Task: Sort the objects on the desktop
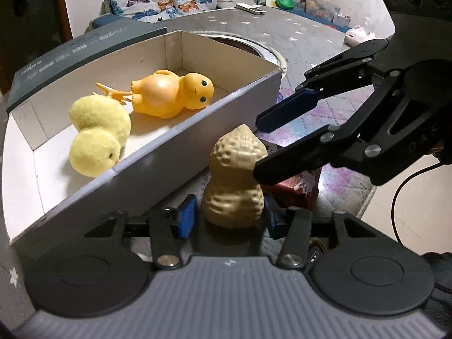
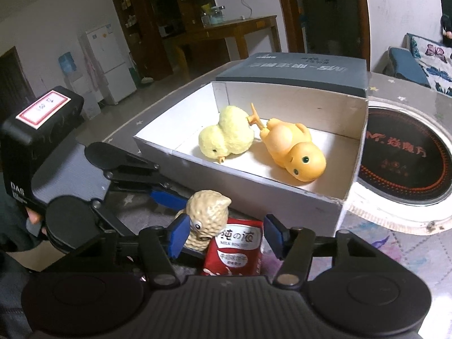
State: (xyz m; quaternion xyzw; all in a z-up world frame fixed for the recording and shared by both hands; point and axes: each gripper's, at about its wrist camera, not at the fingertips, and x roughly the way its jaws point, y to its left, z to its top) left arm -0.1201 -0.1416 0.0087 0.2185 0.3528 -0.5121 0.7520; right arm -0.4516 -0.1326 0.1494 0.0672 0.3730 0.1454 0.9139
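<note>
A tan peanut toy (image 1: 234,178) stands on the table just outside the white box (image 1: 197,141). My left gripper (image 1: 230,220) is open with its blue pads on either side of the peanut's base, not closed on it. My right gripper (image 2: 226,234) is open around a red milk-biscuit packet (image 2: 234,251) that stands beside the peanut toy (image 2: 207,216). In the box lie a fuzzy yellow chick (image 1: 97,135) and an orange rubber chick (image 1: 172,93); both show in the right wrist view too, fuzzy chick (image 2: 226,137) and orange chick (image 2: 293,147).
The box's grey lid (image 2: 296,70) leans behind it. A round induction cooker (image 2: 401,155) is set in the table right of the box. A remote (image 1: 251,8) and a green lid (image 1: 285,1) lie at the table's far edge, near a sofa.
</note>
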